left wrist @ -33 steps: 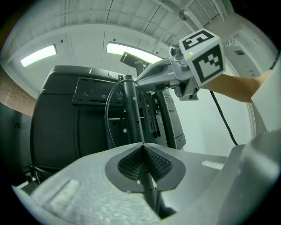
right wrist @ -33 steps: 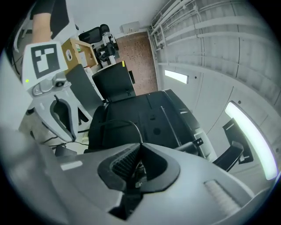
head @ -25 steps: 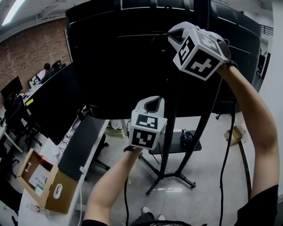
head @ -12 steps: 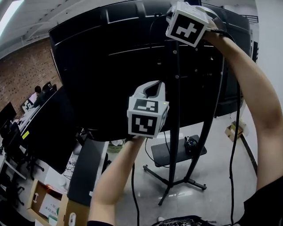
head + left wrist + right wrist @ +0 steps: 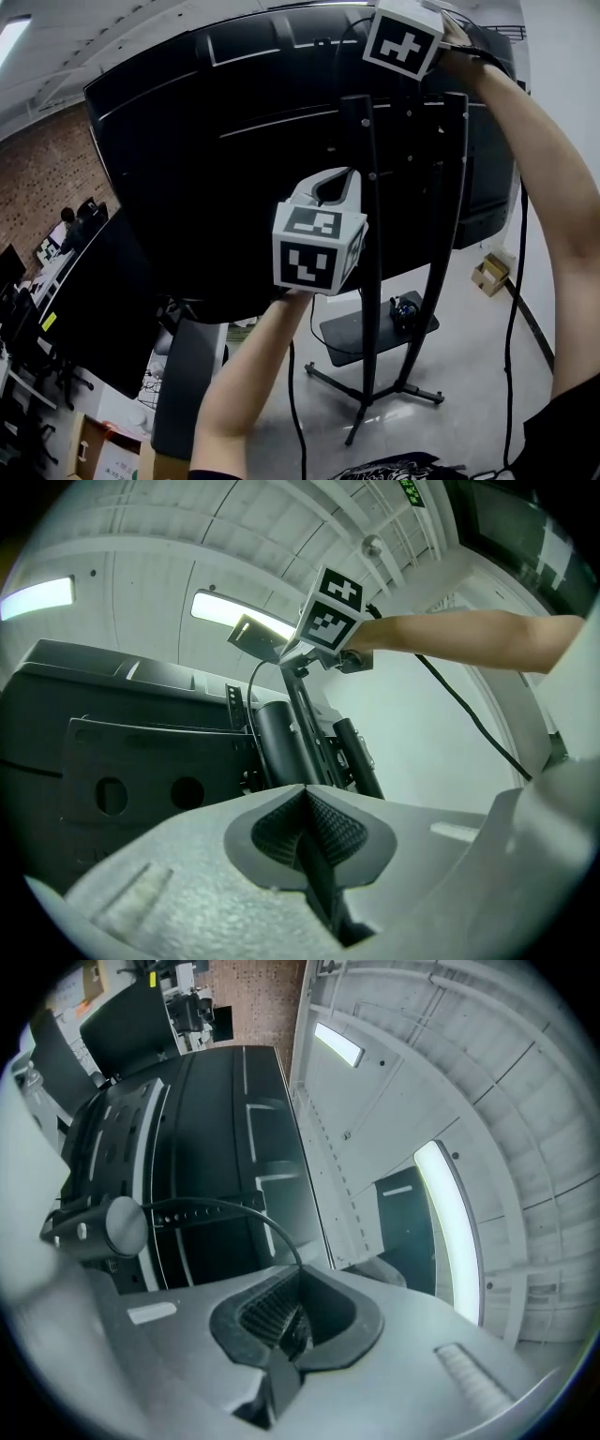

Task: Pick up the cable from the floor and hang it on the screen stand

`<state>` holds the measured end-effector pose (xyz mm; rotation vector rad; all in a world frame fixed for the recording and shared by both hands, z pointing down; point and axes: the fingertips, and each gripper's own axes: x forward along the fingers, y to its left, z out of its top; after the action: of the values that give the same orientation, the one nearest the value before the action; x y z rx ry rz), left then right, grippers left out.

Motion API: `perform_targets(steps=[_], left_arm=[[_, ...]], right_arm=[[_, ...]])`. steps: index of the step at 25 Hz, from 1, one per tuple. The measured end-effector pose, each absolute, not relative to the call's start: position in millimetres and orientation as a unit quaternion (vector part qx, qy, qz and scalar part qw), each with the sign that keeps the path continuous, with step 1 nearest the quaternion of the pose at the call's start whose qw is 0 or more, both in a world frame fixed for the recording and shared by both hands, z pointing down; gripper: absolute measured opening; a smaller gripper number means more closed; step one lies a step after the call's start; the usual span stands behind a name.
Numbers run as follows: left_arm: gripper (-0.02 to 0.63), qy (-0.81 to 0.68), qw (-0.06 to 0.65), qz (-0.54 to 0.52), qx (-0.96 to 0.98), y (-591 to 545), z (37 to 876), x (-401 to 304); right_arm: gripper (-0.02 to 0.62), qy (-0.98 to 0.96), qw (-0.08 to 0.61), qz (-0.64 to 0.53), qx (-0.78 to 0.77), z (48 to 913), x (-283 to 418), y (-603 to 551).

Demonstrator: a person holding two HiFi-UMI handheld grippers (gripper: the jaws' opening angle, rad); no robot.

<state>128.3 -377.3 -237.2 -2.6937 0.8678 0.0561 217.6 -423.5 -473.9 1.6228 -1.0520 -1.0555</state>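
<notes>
Slipping is the risk. The thin black cable (image 5: 234,1206) arches left out of the right gripper (image 5: 292,1309), which is clenched on it. That gripper sits at top of frame, over the black metal screen stand (image 5: 367,234). Let go before the cable hooks over the post top, and it likely drops. The left gripper (image 5: 305,822), frame centre, is pressed closed, no cable seen between its jaws.

The screen's black back (image 5: 206,159) walls off everything ahead of me. Two stand uprights (image 5: 361,141) cross it, with a narrow gap between. Rightward lies open air, but the cable (image 5: 514,309) hangs through it.
</notes>
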Motion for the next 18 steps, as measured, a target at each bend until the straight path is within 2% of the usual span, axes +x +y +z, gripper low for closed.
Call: perform_targets(steps=[13,18], left_arm=[[0.002,0.313,0.176,0.009,-0.933,-381.7,-244.7,158.2],[0.002,0.321,0.181,0.013,-0.929,-377.2,-254.1,174.8]], right_arm=[[0.014,-0.428,0.437,-0.406,0.679,-493.8,288.2,-405.6],[0.014,-0.416,0.406,-0.424,0.694,-508.9,305.4,-398.9]])
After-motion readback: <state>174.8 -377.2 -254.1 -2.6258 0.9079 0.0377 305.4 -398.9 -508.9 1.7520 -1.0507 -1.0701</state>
